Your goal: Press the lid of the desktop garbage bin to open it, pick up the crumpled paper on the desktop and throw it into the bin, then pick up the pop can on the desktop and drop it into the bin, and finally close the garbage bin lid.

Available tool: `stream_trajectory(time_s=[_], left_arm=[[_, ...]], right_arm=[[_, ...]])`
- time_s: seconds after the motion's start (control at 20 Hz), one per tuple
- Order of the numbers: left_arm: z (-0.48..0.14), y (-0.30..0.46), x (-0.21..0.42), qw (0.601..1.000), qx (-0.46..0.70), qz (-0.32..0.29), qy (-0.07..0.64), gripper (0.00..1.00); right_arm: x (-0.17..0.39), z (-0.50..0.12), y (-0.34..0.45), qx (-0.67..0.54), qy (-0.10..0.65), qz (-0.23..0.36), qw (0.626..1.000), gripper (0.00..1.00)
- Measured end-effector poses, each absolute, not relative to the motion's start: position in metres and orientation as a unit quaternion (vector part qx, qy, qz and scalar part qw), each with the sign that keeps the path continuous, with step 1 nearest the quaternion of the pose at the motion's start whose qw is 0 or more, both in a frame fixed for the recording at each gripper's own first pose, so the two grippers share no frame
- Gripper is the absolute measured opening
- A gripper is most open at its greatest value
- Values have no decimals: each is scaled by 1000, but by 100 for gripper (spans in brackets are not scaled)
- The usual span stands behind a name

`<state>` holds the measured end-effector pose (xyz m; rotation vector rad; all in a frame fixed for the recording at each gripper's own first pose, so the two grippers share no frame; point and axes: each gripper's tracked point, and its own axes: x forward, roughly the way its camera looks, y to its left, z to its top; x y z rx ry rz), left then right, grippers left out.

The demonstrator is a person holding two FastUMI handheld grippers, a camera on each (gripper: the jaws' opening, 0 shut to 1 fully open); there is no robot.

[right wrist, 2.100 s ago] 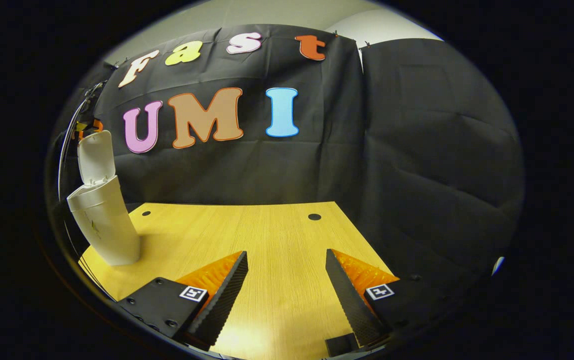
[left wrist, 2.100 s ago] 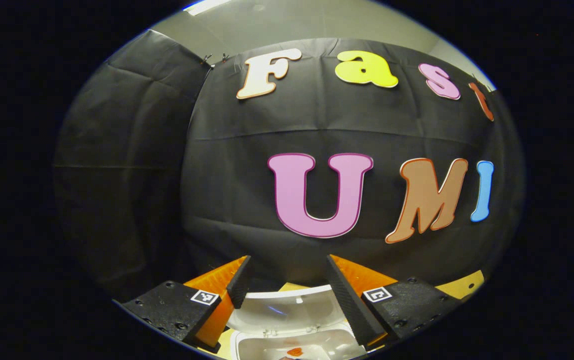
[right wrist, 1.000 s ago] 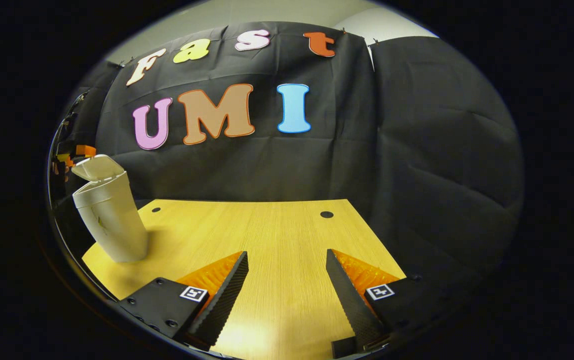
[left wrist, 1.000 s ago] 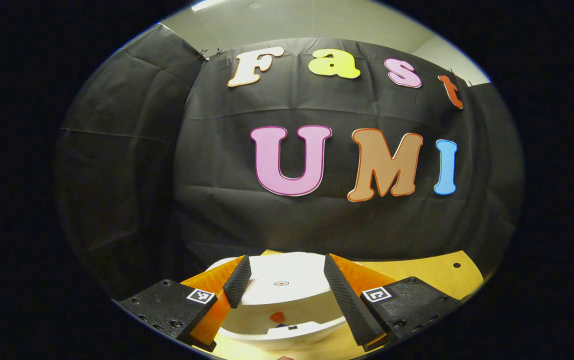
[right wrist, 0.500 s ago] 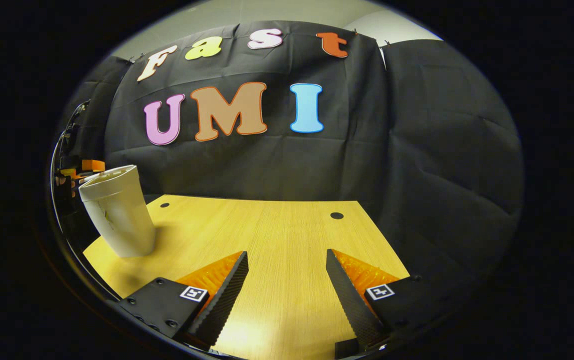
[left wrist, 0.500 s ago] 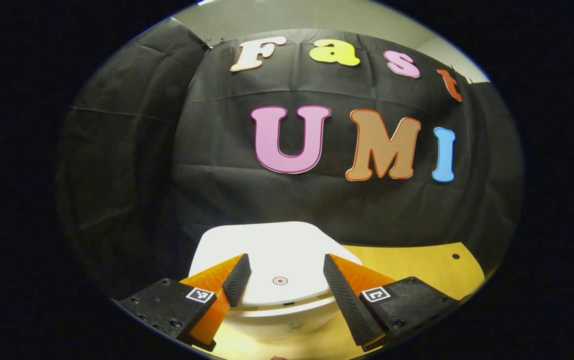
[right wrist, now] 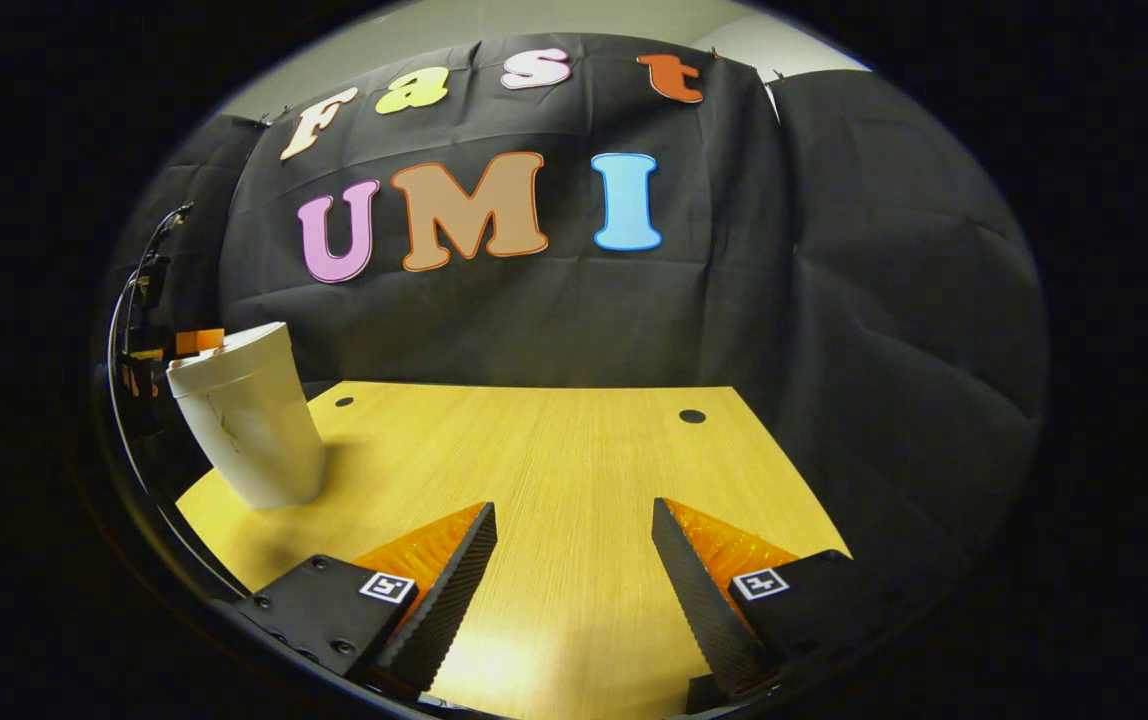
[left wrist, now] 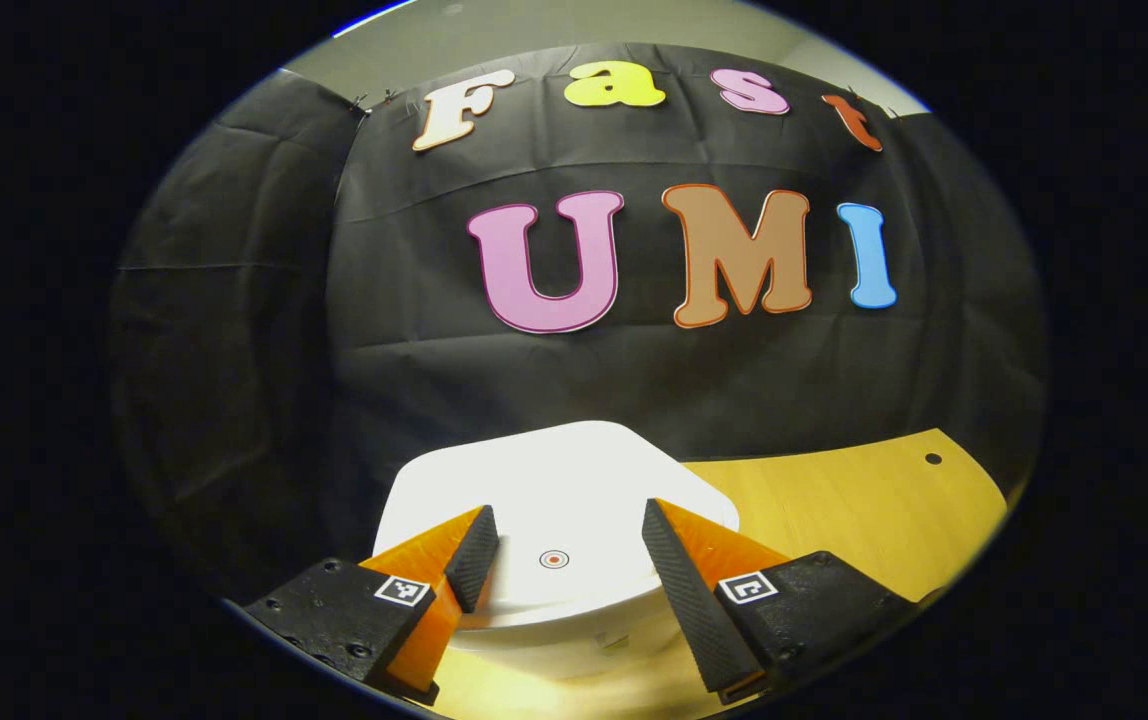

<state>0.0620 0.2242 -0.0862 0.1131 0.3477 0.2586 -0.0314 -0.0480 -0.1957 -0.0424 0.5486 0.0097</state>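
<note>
White bin point(left wrist: 574, 600) lid point(left wrist: 554, 500) shut, small red target mark point(left wrist: 554, 559), left gripper point(left wrist: 562, 535) jaws wide above it, right gripper point(right wrist: 574, 530) jaws wide over table point(right wrist: 554, 450)

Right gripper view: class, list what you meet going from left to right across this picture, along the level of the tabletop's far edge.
Left gripper → garbage bin with lid shut → left table hole → right table hole → black cloth wall.

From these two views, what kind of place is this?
Probably a staged recording booth, not a home: black cloth wall, a bare wooden desktop, and one white desktop garbage bin, lid closed, between two handheld grippers.
</note>
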Motion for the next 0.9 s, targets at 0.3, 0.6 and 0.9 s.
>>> stream_trajectory(time_s=[0.3,0.6,0.9], left_arm=[[-79,224,59,980,36,110,161,88],[-46,208,67,989,40,103,100,99],[8,133,54,999,19,45,2,95]], right_arm=[[-27,-184,-41,-24,256,19,966,99],[-21,-155,-48,-5,220,7,975,99],[-14,-109,-40,7,168,6,986,98]])
